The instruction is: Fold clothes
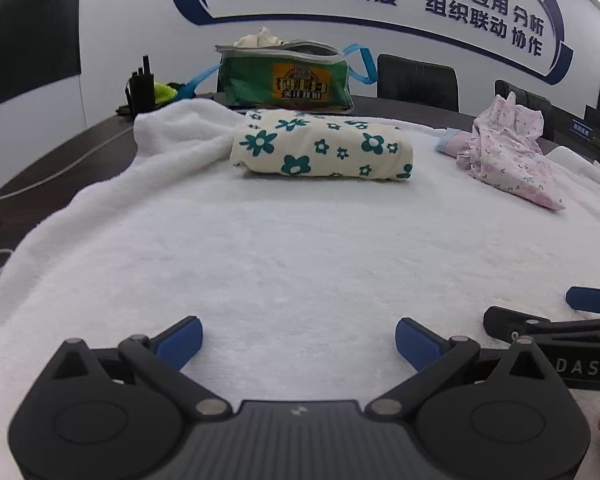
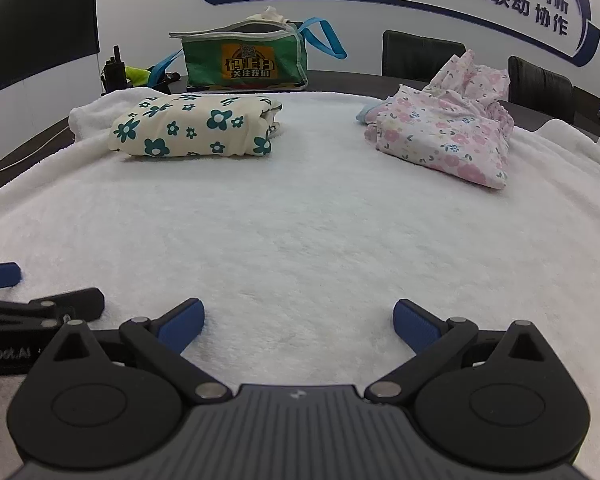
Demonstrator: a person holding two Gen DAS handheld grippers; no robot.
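Clothes, two items, on a white fleece blanket [image 2: 300, 232] spread over a dark table [image 1: 40, 168]; item one, cream garment with teal flowers [image 2: 196, 130], already folded into a compact block, far left of the blanket; item two, pink floral garment [image 2: 452, 132], crumpled in a loose heap, far right, unfolded, with something pale blue showing at its left edge, too little to identify; the two well apart. Behind them, green bag [image 2: 244, 60] with blue straps, cloth visible in its mouth. Left gripper [image 1: 299, 338], fingers spread wide, holding nothing, low over bare blanket near the front; right gripper [image 2: 299, 322], likewise spread and empty, just beside the left. Step in hand, by judgement: between garments, one done, the next not yet taken. Next move calls for reaching to the pink heap, finding a hem or corner rather than a bunched middle, drawing it to the open centre and spreading it flat before any fold.
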